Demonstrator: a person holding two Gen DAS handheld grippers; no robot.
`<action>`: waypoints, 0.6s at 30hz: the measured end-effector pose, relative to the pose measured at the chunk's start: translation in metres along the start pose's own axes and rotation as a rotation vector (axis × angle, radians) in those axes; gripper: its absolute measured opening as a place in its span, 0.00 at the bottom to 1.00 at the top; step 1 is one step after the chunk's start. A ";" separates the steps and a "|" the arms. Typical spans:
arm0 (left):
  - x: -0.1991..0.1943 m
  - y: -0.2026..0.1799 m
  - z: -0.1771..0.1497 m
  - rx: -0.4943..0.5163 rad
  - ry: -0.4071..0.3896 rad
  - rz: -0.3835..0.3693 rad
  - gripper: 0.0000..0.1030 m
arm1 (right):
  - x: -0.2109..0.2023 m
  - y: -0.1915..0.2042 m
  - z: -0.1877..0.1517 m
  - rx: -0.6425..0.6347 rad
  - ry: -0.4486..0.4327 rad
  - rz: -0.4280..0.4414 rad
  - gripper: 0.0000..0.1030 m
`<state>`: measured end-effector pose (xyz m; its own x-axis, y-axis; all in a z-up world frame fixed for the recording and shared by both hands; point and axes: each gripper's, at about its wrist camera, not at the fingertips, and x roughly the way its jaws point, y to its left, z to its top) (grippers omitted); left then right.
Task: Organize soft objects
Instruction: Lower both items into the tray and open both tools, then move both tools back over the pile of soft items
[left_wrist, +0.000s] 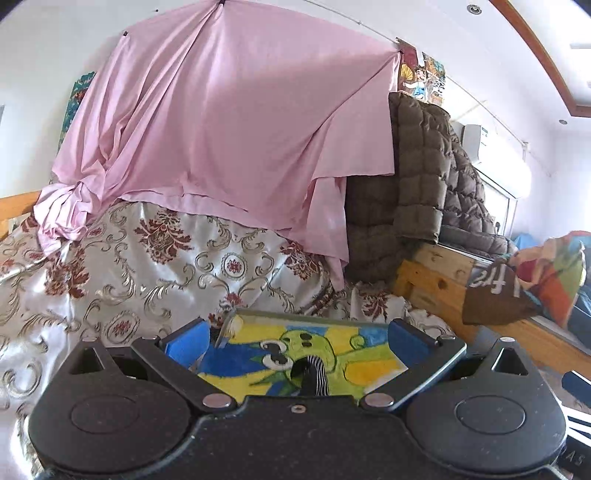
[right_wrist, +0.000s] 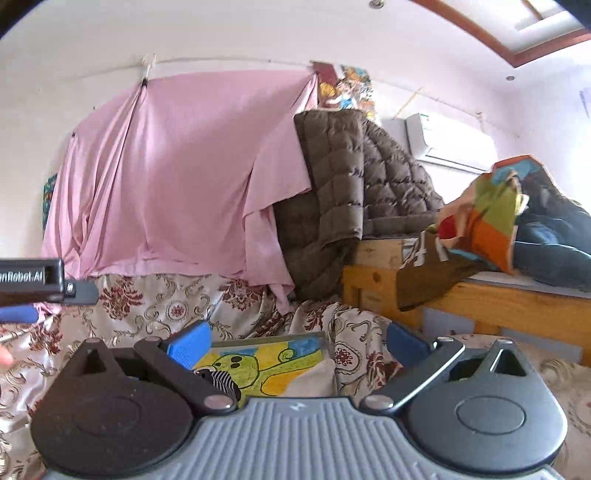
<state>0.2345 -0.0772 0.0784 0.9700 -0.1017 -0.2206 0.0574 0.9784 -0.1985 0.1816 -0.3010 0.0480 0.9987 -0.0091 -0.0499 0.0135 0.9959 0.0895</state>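
Painted panel (left_wrist: 295, 354) lies on bedspread (left_wrist: 129, 280); sheet (left_wrist: 221, 129) hangs behind; quilted jacket (left_wrist: 417, 166) right, draped over wooden frame (left_wrist: 436, 280).

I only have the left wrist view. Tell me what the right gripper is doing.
Observer: The right gripper is open, with nothing pinched between its blue pads.
Operator: Report what sits at the near corner of the yellow-and-blue painted cartoon picture.
Observer: In the right wrist view, a plain beige cushion corner covers its near right corner.
Operator: Say what lies behind the multicoloured patchwork cloth on the wooden platform.
Observer: A dark blue bundle of fabric lies on the platform there.
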 end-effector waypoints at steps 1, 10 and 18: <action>-0.008 0.001 -0.003 0.003 0.001 0.000 0.99 | -0.007 -0.001 -0.002 0.009 0.000 -0.005 1.00; -0.062 0.014 -0.034 0.015 0.021 -0.022 0.99 | -0.058 -0.012 -0.017 0.111 0.145 -0.013 1.00; -0.094 0.038 -0.056 0.016 0.080 -0.093 0.99 | -0.087 0.001 -0.024 0.104 0.221 -0.026 1.00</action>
<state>0.1326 -0.0410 0.0384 0.9384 -0.2053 -0.2778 0.1503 0.9668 -0.2069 0.0936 -0.2968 0.0289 0.9631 -0.0035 -0.2693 0.0558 0.9808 0.1869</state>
